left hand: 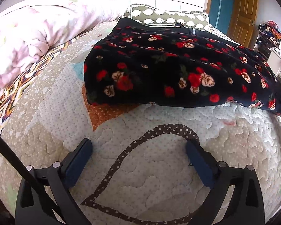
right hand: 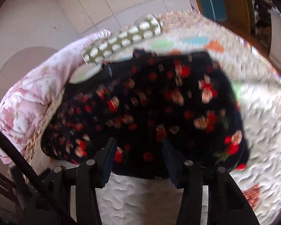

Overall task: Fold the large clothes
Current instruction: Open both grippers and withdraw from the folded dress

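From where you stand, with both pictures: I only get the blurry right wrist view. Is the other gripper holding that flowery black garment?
Observer: No. The left gripper is wide open over the bare quilt, short of the garment.
Operator: Anything between its fingers?
Observer: Only a brown dotted heart outline stitched into the quilt.
Operator: Does the garment look folded from there?
Observer: Its near edge is a rounded fold lying flat on the quilt; a black strip shows along the far edge, by the patterned pillow.
Operator: What's left of it?
Observer: A bunched pink floral duvet, lying apart from the garment.
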`<state>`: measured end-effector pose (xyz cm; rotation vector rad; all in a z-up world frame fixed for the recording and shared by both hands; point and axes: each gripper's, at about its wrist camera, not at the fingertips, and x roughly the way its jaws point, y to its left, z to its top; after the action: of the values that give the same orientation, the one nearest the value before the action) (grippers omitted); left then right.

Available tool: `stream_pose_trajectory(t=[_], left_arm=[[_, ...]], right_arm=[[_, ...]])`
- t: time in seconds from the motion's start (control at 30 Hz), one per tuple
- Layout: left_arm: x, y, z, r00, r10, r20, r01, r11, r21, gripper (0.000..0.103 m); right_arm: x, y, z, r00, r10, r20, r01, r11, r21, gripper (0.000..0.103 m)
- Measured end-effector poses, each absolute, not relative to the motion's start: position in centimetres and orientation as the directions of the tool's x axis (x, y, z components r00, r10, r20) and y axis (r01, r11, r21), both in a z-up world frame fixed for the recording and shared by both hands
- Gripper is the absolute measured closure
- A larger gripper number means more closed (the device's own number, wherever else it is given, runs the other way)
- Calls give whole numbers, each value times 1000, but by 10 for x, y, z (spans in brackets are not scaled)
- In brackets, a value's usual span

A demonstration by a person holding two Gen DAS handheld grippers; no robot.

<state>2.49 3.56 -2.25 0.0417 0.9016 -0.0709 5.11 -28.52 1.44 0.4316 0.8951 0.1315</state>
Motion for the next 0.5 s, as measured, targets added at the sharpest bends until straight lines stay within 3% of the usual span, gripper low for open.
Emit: stream_pose_trajectory(t=[0.03, 0.07, 0.13, 0.2, 0.23, 0.33, 0.5], left_arm=[[25, 36, -23, 619, -45, -784, 80, 997, 6, 3], [25, 36, -23, 620, -47, -784, 81, 997, 4, 3], [24, 36, -23, 621, -51, -782, 83, 997, 1, 3], [24, 36, -23, 622, -51, -781, 83, 997, 1, 2], [24, 37, -23, 622, -52, -781, 83, 997, 0, 2], [24, 36, -23, 622, -52, -781, 83, 997, 0, 2], [24, 36, -23, 623, -54, -780, 84, 996, -1, 2]], right_arm=[[48, -296, 7, 622, 297, -724, 83, 895, 439, 69], [44, -306, 4, 621, 309, -721, 100, 880, 464, 84], [33, -331, -1, 616, 336, -713, 141, 843, 519, 99], [17, -347, 4, 625, 303, -719, 172, 846, 505, 99], [10, -351, 10, 634, 270, -725, 176, 862, 475, 98], [-11, -354, 30, 653, 142, -744, 208, 911, 357, 57], [-35, -341, 37, 673, 152, -724, 154, 928, 338, 56]])
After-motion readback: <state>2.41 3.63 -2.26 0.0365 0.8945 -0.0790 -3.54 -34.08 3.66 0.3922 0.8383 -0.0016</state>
